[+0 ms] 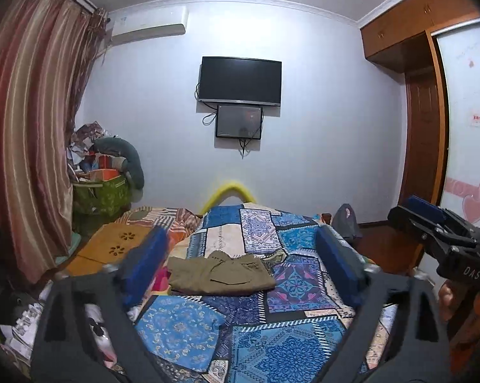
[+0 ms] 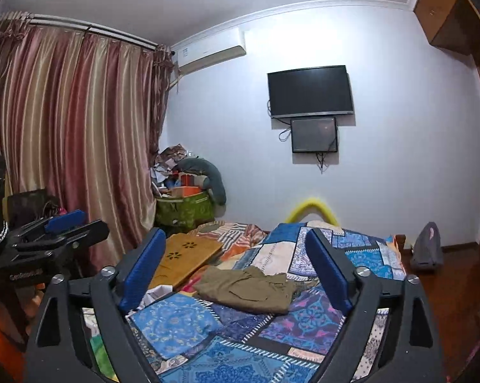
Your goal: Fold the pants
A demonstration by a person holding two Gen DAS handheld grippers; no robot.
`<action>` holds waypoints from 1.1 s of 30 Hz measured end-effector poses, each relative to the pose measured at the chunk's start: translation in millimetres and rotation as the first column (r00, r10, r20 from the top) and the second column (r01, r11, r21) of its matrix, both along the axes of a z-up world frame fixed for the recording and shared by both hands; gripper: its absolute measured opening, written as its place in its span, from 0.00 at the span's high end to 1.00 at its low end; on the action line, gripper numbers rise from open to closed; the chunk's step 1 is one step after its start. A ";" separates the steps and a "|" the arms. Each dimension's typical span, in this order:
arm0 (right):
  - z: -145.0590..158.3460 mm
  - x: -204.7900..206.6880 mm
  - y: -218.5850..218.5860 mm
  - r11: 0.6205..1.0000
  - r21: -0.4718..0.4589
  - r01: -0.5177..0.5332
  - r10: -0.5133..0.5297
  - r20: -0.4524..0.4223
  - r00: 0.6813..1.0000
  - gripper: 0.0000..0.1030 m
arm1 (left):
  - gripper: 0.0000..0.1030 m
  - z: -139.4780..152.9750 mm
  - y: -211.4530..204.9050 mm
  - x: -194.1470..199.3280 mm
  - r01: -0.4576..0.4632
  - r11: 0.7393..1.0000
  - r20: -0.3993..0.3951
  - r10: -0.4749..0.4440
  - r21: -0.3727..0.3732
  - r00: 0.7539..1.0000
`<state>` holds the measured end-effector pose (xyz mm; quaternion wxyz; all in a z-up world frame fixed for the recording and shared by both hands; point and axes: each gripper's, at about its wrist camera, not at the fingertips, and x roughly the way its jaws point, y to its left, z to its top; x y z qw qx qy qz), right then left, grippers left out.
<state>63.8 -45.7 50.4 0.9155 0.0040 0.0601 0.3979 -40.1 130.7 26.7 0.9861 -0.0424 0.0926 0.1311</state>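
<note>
Pants [image 1: 222, 274] — olive-brown, bunched into a compact heap — lie near the middle of the bed [image 1: 291, 344], on its blue patchwork cover. We judge they sit there because the bed gives a broad flat surface to spread and fold them on; whether the heap is already partly folded we cannot tell. A wooden board [image 2: 182, 263] rests on the bed to the left of them, close but apart.

We hold both tools raised and level, looking across the bed toward the far wall with its television [image 1: 240, 79], so neither is down at the cloth. Our left hand-held gripper [image 1: 241, 271] has its blue pads spread wide, nothing between them; the pants show through the gap but lie farther off, untouched. Our right hand-held gripper [image 2: 235, 274] is just as wide apart and just as empty — it also shows at the right edge of the left view. We judge both are poised to come down onto the garment's edges.
</note>
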 end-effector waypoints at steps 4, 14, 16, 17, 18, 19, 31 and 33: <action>-0.9 -9.9 -3.3 1.000 0.008 0.026 -0.027 0.034 0.999 0.00 | 0.00 -0.7 -0.7 -2.2 -0.020 1.000 0.004 0.020 0.009 1.000; -7.3 -18.0 -5.8 1.000 0.007 0.006 -0.006 0.026 1.000 0.00 | 0.00 -8.8 -7.6 -0.4 -0.023 0.999 -0.007 0.023 0.044 1.000; -9.0 -18.1 -6.6 1.000 0.007 0.003 -0.003 0.024 1.000 0.00 | 0.00 -9.4 -9.1 -0.4 -0.022 0.998 -0.005 0.023 0.054 1.000; -9.5 -17.5 -6.8 1.000 0.006 0.002 -0.002 0.022 1.000 0.00 | 0.00 -9.6 -9.9 -0.5 -0.021 0.998 -0.003 0.021 0.057 1.000; -9.8 -17.4 -6.8 1.000 0.004 0.001 -0.001 0.020 1.000 0.00 | 0.00 -9.7 -10.8 -0.5 -0.021 0.998 -0.003 0.021 0.058 1.000; -11.3 -17.9 -7.3 1.000 0.004 0.000 0.000 0.020 1.000 0.00 | 0.00 -10.2 -10.5 -0.2 -0.020 0.998 -0.003 0.021 0.059 1.000; -11.0 -18.4 -7.6 1.000 -0.008 -0.001 0.001 0.007 1.000 0.00 | 0.00 -13.0 -11.5 0.7 -0.011 0.998 -0.007 0.012 0.056 1.000; -10.3 -18.8 -7.8 1.000 -0.008 0.000 0.000 0.007 1.000 0.00 | 0.00 -13.2 -11.4 1.2 -0.010 0.998 -0.008 0.010 0.055 1.000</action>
